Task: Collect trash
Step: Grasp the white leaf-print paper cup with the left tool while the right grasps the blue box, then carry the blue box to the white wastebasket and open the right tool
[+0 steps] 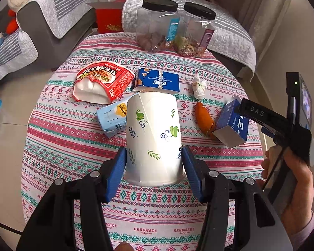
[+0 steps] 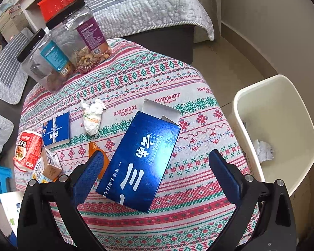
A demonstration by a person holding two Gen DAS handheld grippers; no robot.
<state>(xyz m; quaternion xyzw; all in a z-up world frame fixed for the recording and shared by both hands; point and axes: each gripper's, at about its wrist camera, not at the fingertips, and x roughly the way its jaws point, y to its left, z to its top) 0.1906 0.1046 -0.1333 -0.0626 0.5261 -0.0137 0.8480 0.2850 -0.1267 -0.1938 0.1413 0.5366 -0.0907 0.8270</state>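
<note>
A white paper cup [image 1: 153, 140], printed with green leaves and blue swirls, was clamped between the blue pads of the left gripper [image 1: 153, 163] and held above the tablecloth [image 1: 73, 138], on which "HANDMADE" was woven repeatedly. The right gripper [image 2: 155, 175] was spread wide, its pads clear of the blue box [image 2: 140, 161] with white Chinese characters that lay between them on the cloth. Beyond the cup were seen a red noodle tub [image 1: 102, 81], a pale blue carton [image 1: 113, 118], a dark blue packet [image 1: 157, 80], a crumpled wrapper [image 1: 200, 86] and an orange wrapper [image 1: 203, 116]. Two black-lidded jars [image 1: 157, 25] stood at the far edge. A cream bin [image 2: 282, 125] holding crumpled paper stood beside the table. "DAS" was read on the right gripper's body.
</note>
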